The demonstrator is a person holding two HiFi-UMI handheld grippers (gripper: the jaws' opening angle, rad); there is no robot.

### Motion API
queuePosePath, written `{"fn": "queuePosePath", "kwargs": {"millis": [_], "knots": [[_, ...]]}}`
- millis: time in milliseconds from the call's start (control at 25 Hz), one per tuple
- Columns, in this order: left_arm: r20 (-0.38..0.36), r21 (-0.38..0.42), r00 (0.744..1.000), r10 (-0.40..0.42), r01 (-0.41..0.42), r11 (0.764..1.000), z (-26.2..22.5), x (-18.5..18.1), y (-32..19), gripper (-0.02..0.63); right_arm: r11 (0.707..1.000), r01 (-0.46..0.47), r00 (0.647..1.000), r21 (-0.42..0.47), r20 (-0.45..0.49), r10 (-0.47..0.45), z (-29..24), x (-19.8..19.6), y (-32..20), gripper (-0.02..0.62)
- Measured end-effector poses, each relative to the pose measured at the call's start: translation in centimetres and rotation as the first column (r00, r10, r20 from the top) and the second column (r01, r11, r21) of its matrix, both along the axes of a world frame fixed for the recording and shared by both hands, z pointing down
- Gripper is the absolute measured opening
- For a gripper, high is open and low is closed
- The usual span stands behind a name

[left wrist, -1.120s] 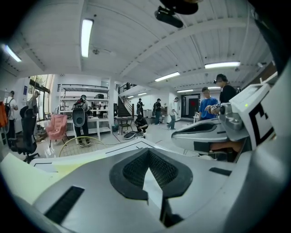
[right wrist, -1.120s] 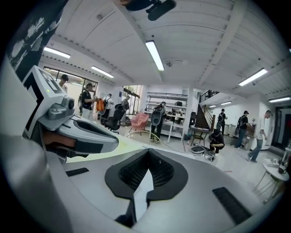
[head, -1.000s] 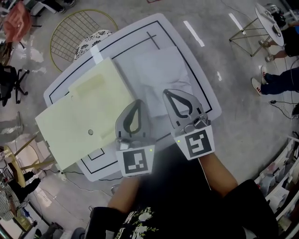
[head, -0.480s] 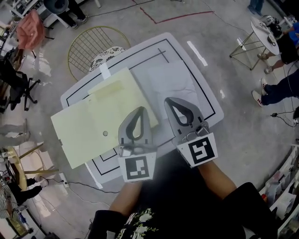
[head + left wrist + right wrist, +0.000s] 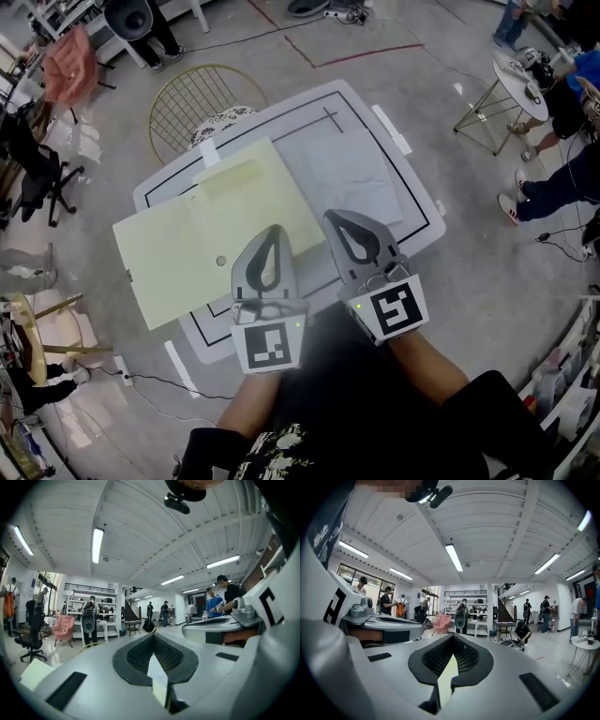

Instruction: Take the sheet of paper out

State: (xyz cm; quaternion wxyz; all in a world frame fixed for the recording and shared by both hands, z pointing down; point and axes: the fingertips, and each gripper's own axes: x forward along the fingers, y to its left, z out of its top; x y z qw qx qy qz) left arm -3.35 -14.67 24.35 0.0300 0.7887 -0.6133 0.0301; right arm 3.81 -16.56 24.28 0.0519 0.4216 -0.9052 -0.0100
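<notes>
Folder [image 5: 206, 234] slightly higher overhead, unseen from left gripper [image 5: 274, 232] and right gripper [image 5: 333, 217], jaws together, empty.

Grey fingers [image 5: 241, 270]; marker cubes [image 5: 270, 345]; black shirt [image 5: 375, 412]

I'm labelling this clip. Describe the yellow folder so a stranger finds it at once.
Start at the white table with black border lines. The pale yellow folder covers its left half, overhanging the edge. Its colour and small round dot set it apart from the whitish sheet beside it.
</notes>
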Motion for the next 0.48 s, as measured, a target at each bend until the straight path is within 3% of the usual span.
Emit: {"fn": "queuePosePath", "kwargs": {"millis": [480], "knots": [[-0.002, 0.034, 0.999, -0.040, 0.040, 0.999, -0.4, -3.1, 3.3, 0.002, 0.999, 0.013, 1.000, 0.047, -0.009, -0.013, -0.3, -2.3, 3.4, -0.002]]}}
